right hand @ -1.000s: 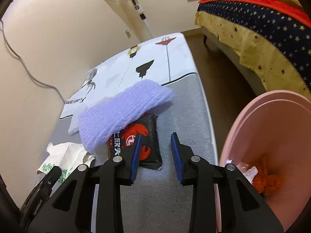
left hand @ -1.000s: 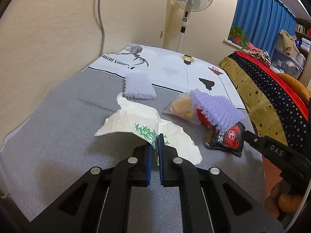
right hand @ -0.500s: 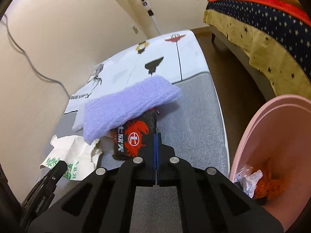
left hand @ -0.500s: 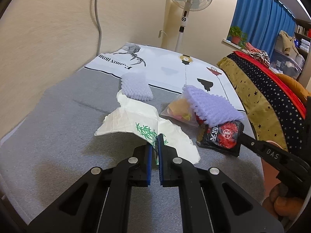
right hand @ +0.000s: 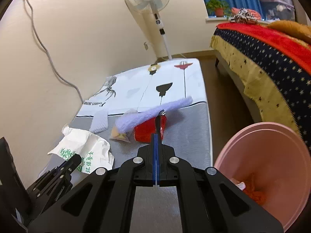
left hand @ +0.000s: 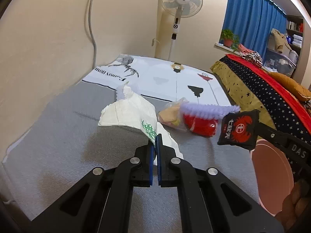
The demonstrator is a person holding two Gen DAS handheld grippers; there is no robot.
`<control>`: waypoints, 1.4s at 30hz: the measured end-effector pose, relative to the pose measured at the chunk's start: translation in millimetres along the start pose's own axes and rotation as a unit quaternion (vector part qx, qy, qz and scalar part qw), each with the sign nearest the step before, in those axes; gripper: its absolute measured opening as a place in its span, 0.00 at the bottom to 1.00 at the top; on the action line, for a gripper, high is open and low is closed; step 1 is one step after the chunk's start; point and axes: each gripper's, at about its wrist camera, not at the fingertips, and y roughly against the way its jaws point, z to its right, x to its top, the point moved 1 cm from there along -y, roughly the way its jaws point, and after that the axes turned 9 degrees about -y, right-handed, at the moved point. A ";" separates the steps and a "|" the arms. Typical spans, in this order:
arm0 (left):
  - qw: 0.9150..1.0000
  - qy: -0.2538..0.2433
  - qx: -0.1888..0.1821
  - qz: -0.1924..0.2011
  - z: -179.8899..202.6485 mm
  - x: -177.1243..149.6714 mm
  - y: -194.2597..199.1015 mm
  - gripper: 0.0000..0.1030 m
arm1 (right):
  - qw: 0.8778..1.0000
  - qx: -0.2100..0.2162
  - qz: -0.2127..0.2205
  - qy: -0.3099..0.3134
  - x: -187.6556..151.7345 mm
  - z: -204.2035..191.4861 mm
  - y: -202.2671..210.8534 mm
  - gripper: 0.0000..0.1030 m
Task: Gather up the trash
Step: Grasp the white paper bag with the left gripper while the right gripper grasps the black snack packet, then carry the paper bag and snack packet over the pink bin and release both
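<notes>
Clamped edge-on in the right gripper (right hand: 156,136), black packet (left hand: 238,130) at twelve o'clock, and pinched in the left gripper (left hand: 156,139), white bag (left hand: 130,112).

Warm, even indoor light; soft shadows, slight motion blur, dark fisheye-warped corners.

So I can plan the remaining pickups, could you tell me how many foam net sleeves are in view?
2. One foam net sleeve lies beyond the white bag; the longer sleeve rests across the red packet. More could be hidden.
</notes>
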 end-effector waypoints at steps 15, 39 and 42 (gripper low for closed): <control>0.999 -0.027 -0.019 0.034 15.7 3.3 41.4 0.03 | 0.998 -0.030 0.038 0.030 -6.0 1.3 69.0 0.00; 0.991 -0.083 -0.083 0.069 65.1 10.4 64.3 0.03 | 0.988 -0.111 0.099 0.033 6.3 30.0 143.8 0.00; 0.990 -0.088 -0.090 0.070 72.3 9.9 65.5 0.03 | 0.987 -0.122 0.103 0.031 8.3 36.0 149.7 0.00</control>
